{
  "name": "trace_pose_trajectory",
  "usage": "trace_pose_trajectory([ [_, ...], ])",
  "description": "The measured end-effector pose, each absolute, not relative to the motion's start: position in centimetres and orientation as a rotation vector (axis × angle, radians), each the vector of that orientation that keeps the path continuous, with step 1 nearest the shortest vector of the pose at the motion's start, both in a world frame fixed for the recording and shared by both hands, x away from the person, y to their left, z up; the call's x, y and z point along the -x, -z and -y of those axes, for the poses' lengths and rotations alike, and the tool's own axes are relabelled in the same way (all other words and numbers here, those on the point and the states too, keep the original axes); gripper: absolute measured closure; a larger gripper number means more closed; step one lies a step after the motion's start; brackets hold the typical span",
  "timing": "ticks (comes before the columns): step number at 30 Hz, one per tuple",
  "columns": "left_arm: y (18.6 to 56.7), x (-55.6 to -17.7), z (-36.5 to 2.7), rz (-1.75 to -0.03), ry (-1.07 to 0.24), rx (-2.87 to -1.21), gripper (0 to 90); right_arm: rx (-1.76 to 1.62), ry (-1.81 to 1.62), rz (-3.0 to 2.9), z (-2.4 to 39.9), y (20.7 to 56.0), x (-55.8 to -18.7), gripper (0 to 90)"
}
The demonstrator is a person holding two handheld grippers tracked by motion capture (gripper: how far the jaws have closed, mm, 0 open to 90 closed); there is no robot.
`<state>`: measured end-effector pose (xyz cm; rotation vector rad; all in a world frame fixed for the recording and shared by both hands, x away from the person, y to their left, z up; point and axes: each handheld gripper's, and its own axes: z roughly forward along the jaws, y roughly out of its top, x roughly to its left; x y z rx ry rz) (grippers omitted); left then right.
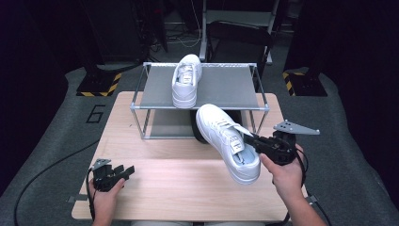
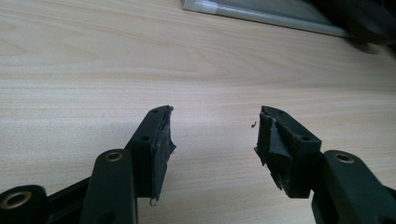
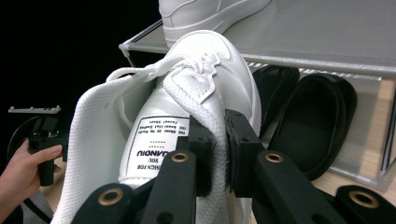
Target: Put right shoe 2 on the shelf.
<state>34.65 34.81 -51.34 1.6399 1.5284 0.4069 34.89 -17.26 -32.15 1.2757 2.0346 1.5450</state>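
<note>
- Wooden table [image 1: 155,183] fronts a metal rack [image 1: 235,87] holding one white shoe [image 1: 186,81].
- Second shoe [image 1: 226,141] hangs above the table, right gripper [image 3: 218,154] clamped on its side wall.
- Left gripper [image 2: 212,140] rests on the table, jaws apart, holding nothing.

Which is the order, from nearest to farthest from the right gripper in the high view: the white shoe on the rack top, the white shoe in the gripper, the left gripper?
1. The white shoe in the gripper: clamped by its side wall in the right gripper.
2. The white shoe on the rack top: behind and to the left, on the upper shelf.
3. The left gripper: far left, at the table's near edge.
</note>
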Motion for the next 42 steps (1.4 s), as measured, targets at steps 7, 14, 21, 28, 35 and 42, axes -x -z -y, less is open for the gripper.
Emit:
trace_pose_trajectory([
  [7, 51.4, -34.7, -34.7, -1.526, -0.416, -1.627, 44.3, -1.277, -1.552, -2.022, 17.6, 31.5, -35.4, 82.1],
  [14, 51.4, -34.7, -34.8, -1.527, -0.401, -1.642, 44.3, -1.276, -1.547, -2.011, 17.8, 30.7, -36.0, 82.1],
  [21, 51.4, -34.7, -34.7, -1.532, -0.4, -1.635, 44.4, -1.284, -1.53, -2.001, 18.0, 30.0, -37.0, 82.2],
  [28, 51.4, -34.7, -34.8, -1.526, -0.401, -1.642, 44.3, -1.299, -1.504, -1.969, 18.4, 29.3, -38.9, 82.1],
  [35, 51.5, -34.8, -34.7, -1.525, -0.407, -1.632, 44.4, -1.309, -1.475, -1.955, 18.2, 28.7, -41.2, 82.2],
  [42, 51.5, -34.7, -34.8, -1.526, -0.403, -1.634, 44.4, -1.337, -1.466, -1.937, 18.0, 28.3, -43.1, 82.2],
])
